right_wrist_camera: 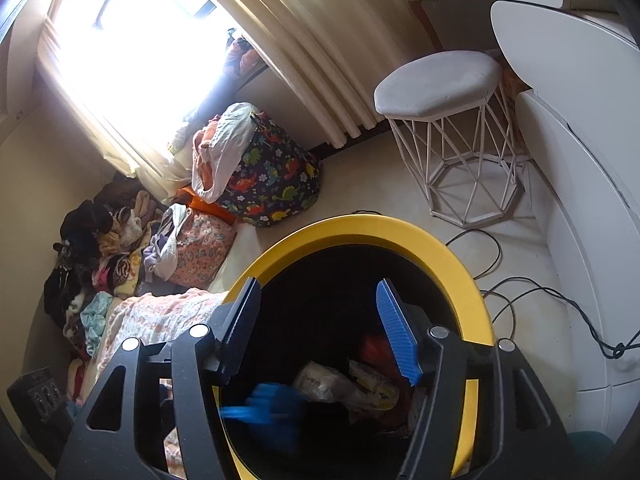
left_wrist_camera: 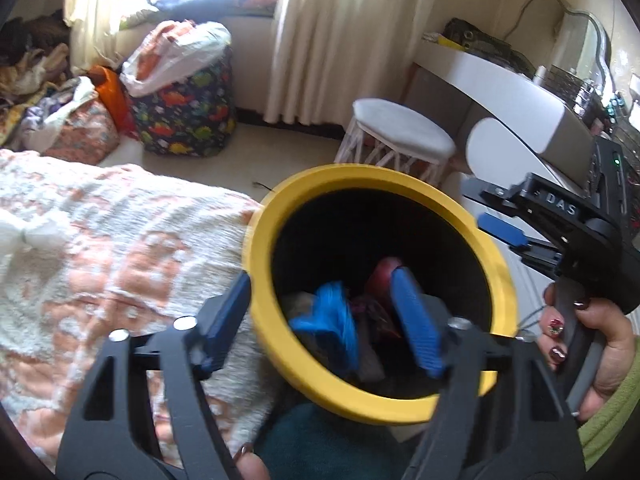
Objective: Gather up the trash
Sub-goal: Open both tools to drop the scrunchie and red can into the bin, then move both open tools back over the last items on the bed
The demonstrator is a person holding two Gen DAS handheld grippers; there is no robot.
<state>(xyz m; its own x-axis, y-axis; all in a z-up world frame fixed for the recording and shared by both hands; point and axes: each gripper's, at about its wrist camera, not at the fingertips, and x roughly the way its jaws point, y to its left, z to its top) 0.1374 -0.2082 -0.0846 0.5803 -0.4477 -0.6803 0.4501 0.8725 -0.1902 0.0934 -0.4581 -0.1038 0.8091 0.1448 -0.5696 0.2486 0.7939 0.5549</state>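
Observation:
A black bin with a yellow rim point(left_wrist_camera: 496, 272) fills the middle of both views. My left gripper point(left_wrist_camera: 320, 320) is open and straddles the near rim, one blue pad point(left_wrist_camera: 226, 320) outside and the other over the opening. A blurred blue piece of trash point(left_wrist_camera: 328, 320) is loose inside the bin, touching neither pad. My right gripper point(right_wrist_camera: 318, 330) hangs open over the same bin point(right_wrist_camera: 460, 264) with nothing between its pads. Below it lie the blue piece point(right_wrist_camera: 264, 404), crumpled wrappers point(right_wrist_camera: 328, 384) and something red point(right_wrist_camera: 376, 348). A hand point(left_wrist_camera: 600, 340) holds the right gripper's handle.
A bed with a peach and white blanket point(left_wrist_camera: 100, 260) touches the bin's left side. A white wire stool point(right_wrist_camera: 436, 80) and a white desk point(left_wrist_camera: 500, 88) stand beyond it. A dinosaur-print bag point(right_wrist_camera: 272, 176), heaped clothes point(right_wrist_camera: 100, 260) and floor cables point(right_wrist_camera: 520, 292) lie around.

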